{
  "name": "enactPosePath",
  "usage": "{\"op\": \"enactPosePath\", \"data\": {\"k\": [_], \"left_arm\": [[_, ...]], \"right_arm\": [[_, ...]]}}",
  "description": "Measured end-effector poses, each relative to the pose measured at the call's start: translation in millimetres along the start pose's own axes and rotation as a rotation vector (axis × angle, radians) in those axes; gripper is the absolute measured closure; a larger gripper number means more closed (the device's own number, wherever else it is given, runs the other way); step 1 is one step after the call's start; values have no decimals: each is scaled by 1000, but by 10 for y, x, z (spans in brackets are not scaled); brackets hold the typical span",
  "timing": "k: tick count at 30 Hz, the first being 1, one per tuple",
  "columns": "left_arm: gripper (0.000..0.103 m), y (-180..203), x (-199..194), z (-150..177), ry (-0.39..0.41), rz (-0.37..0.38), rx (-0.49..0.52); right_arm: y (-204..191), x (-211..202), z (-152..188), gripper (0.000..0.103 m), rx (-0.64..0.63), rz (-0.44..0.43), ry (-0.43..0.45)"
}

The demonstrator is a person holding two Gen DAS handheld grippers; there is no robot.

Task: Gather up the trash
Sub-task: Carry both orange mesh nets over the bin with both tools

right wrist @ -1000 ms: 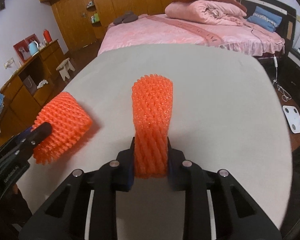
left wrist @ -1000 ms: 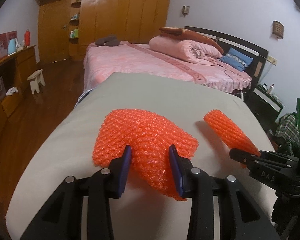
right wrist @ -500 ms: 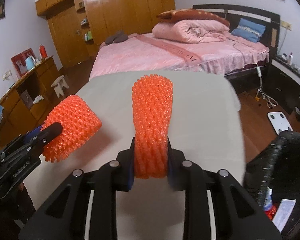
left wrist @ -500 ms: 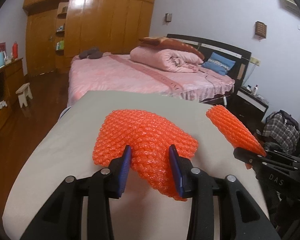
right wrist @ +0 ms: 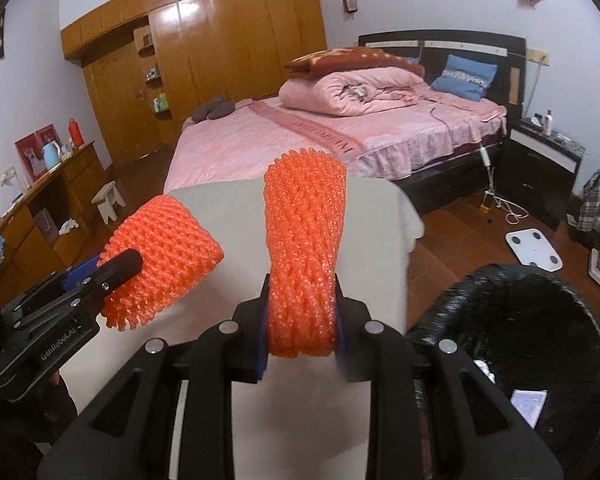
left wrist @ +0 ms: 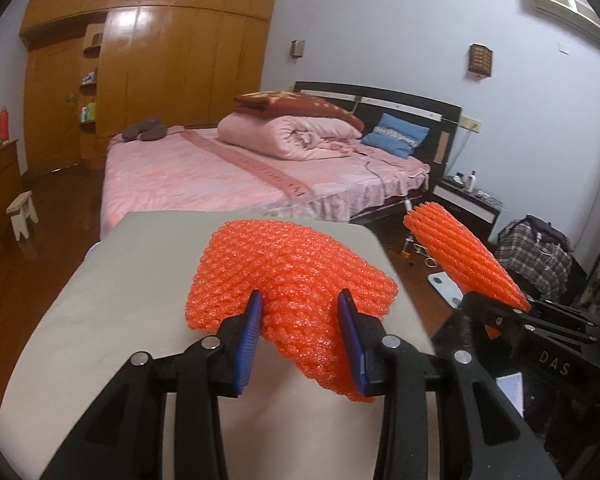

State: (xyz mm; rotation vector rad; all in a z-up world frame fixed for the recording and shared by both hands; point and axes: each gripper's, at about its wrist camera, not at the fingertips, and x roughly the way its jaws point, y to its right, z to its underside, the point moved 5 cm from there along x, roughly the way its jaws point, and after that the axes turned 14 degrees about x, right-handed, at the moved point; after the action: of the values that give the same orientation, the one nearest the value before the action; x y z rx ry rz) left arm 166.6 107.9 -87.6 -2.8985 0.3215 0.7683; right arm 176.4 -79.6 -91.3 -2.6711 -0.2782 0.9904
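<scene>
Two orange foam net sleeves, trash, are seen, one in each tong. The wide, flattened orange foam net sleeve is clamped between the blue pads of the left gripper; its lower corner is pinched, the rest fans out ahead of the jaws, held up over the grey-white padded table top. In the right wrist view the same piece is seen at left, lifted clear of the table, with the left gripper's finger across it.

The narrow, tube-shaped orange foam net sleeve is gripped by the right gripper, squeezed at its lower end, standing upright out of the jaws. From the left wrist view it is seen at right, past the table's edge, over the brown wooden floor.

A black round bin with a black liner is visible low right in the right wrist view, beside the table; white paper scraps lie inside. The narrow sleeve is not over it, as far as can be told.

Background noted: pink-covered bed, wooden wardrobe, white bathroom scale on floor.
</scene>
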Motion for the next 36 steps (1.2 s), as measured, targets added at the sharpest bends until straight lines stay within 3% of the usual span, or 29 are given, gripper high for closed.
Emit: {"op": "enactPosePath", "data": {"k": [19,36], "left_arm": [[65,1196,-202,-327,58,150,109],[65,2092,-170,-495,76,284,195]], "right_arm": [[934,-887,-17,78,70,116,114],[1749,-1273,73,79,147,232,156]]}}
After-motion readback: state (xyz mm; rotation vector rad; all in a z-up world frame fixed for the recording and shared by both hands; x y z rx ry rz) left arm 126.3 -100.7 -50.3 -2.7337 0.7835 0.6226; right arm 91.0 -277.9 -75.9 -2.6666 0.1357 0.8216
